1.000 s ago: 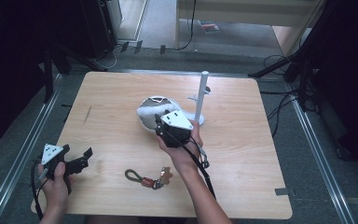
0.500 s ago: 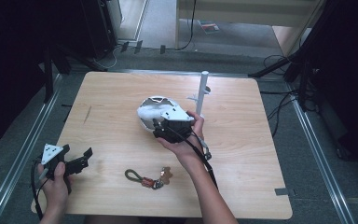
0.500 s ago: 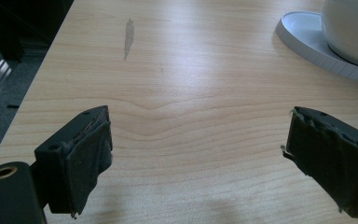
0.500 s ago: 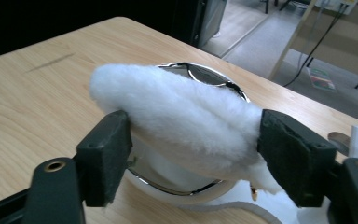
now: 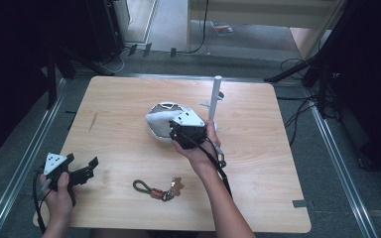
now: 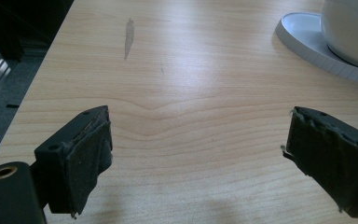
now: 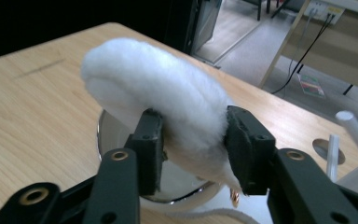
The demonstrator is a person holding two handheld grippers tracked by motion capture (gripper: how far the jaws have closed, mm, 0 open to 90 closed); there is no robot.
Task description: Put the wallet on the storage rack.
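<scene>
Around my left gripper (image 5: 82,171), near the table's (image 5: 129,99) front left corner, bare wood runs to the left edge and far left corner. Mid-table, a white fluffy pad (image 7: 158,102) over a shiny bowl (image 7: 121,140) blocks me, and a white post (image 5: 214,97) stands just behind. A keychain (image 5: 158,189) lies near the front edge.

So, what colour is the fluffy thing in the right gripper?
White, clearest in the right gripper view: fluffy thing, right gripper.

Black claws (image 5: 178,133) with brass-ringed holes, grey three-cornered plates, trailing black cables.
</scene>
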